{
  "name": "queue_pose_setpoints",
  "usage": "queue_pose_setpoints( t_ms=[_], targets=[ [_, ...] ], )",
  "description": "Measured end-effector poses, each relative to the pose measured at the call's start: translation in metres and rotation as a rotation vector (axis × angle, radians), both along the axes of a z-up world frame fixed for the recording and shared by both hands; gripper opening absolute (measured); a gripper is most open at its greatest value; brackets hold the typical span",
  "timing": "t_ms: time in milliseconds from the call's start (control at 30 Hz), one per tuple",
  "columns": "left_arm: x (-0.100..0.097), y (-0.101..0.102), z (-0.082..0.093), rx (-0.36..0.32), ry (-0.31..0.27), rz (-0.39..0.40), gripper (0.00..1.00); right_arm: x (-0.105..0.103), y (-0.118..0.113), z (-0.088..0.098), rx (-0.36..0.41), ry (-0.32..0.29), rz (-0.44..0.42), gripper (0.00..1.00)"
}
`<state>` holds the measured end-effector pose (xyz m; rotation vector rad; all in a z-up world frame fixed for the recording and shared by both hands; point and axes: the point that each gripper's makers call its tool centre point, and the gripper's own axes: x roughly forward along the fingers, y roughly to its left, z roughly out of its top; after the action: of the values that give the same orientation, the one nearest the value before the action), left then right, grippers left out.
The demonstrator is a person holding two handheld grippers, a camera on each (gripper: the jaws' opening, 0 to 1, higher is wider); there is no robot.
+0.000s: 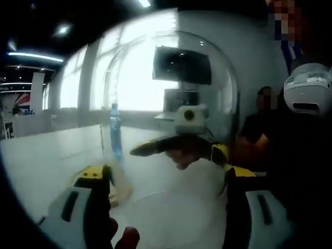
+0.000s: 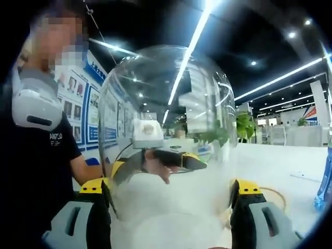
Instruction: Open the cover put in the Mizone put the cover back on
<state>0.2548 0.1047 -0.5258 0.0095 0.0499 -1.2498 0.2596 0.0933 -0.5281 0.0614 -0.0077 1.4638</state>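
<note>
A clear glass dome cover (image 1: 171,78) (image 2: 166,104) is held between both grippers, lifted off the white table (image 1: 52,155). My left gripper (image 1: 166,174) has its yellow-tipped jaws wide apart against the dome's sides. My right gripper (image 2: 171,185) clasps it the same way from the opposite side. Through the glass each view shows the other gripper (image 1: 176,148) (image 2: 161,158). The blue Mizone bottle (image 1: 115,129) (image 2: 324,181) stands upright on the table beyond the dome. A round wooden base (image 1: 122,189) (image 2: 270,196) lies low beside the jaws.
A person in a dark shirt with a white device on the chest (image 1: 308,88) (image 2: 33,106) stands close by. Bright windows and a dark screen (image 1: 181,65) lie behind. A green plant (image 2: 244,127) sits at the table's far side.
</note>
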Motion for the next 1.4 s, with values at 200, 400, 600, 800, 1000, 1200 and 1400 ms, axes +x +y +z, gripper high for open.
queue_pose_setpoints(
  t_ms=[200,400,600,800,1000,1200,1400],
  targets=[
    [-0.001,0.001,0.001,-0.016,0.001,0.006,0.78,0.000,-0.003,0.000,-0.016,-0.001,0.000,0.90],
    [-0.003,0.005,0.001,-0.027,-0.003,0.021,0.76,0.007,-0.024,0.016,0.034,-0.019,-0.040,0.90],
    [-0.004,0.007,0.002,-0.028,-0.007,0.047,0.76,0.005,-0.034,0.009,0.020,-0.032,-0.076,0.89],
    [-0.005,0.009,0.001,-0.028,-0.022,0.083,0.73,-0.005,-0.047,0.001,0.023,-0.035,-0.068,0.69],
    [-0.005,0.011,0.002,-0.025,-0.025,0.110,0.72,-0.009,-0.056,0.001,0.018,-0.056,-0.089,0.61],
    [-0.014,0.020,0.007,-0.014,-0.069,0.165,0.66,-0.007,-0.066,0.001,0.034,-0.054,-0.115,0.54],
    [-0.023,0.033,0.016,-0.031,-0.092,0.202,0.56,-0.004,-0.073,0.000,0.055,-0.044,-0.145,0.50]
  ],
)
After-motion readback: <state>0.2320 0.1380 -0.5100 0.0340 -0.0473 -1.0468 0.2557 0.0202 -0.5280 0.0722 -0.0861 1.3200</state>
